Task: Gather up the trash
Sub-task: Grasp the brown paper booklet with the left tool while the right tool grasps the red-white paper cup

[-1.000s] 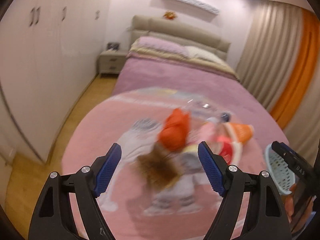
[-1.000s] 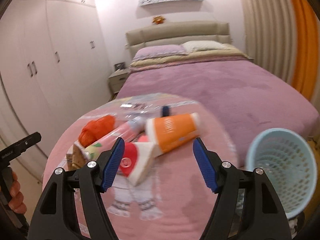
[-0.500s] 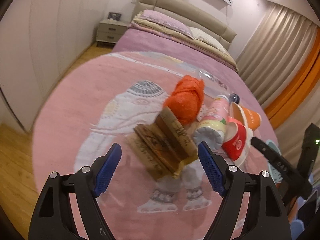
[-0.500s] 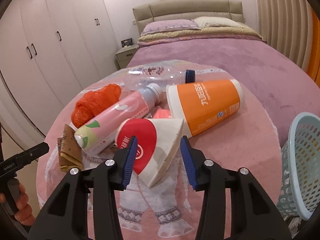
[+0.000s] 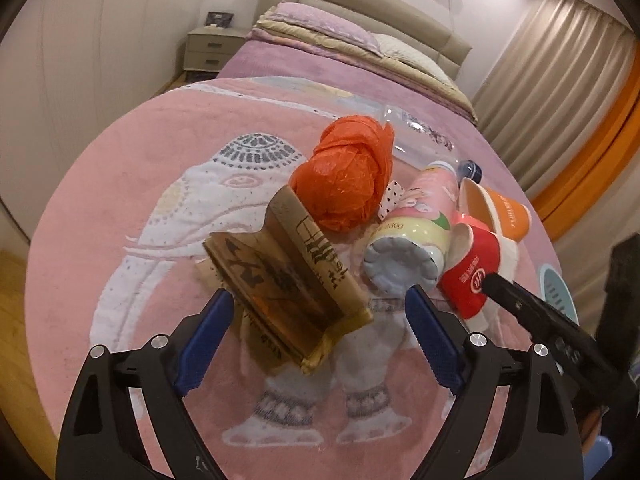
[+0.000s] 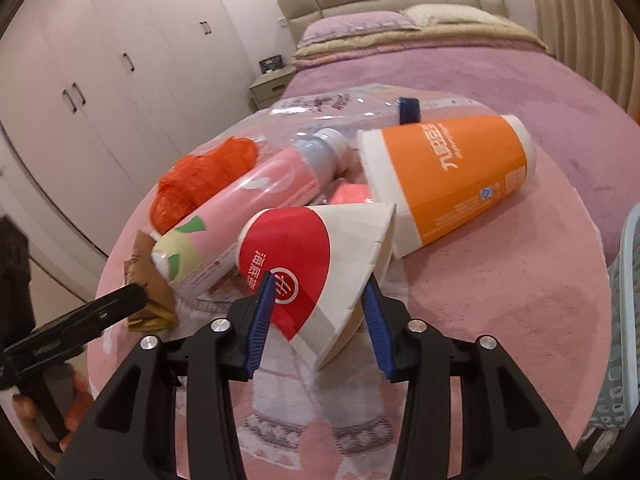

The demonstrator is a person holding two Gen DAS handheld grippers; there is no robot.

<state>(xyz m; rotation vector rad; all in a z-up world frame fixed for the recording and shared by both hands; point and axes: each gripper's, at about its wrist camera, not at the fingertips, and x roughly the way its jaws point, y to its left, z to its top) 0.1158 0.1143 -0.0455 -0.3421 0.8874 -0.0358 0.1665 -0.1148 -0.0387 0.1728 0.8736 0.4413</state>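
Note:
A pile of trash lies on a round pink elephant rug (image 5: 132, 184): a brown folded paper bag (image 5: 288, 280), an orange plastic bag (image 5: 344, 176), a pink bottle (image 6: 248, 208), a crushed red-and-white paper cup (image 6: 308, 264), an orange cup (image 6: 452, 176) and a clear bottle with a blue cap (image 6: 408, 110). My left gripper (image 5: 320, 344) is open, its fingers on either side of the paper bag's near end. My right gripper (image 6: 320, 320) has closed in on the red-and-white cup, with both pads at its sides.
A light blue mesh basket (image 6: 624, 320) stands at the rug's right edge; it also shows in the left wrist view (image 5: 556, 292). A bed with a purple cover (image 6: 460, 68) lies behind. White wardrobes (image 6: 100, 80) and a nightstand (image 5: 212, 48) are on the left.
Both grippers moved forward and down to the pile. The right gripper's jaws narrowed around the red-and-white cup. The left gripper stayed open and came up to the paper bag.

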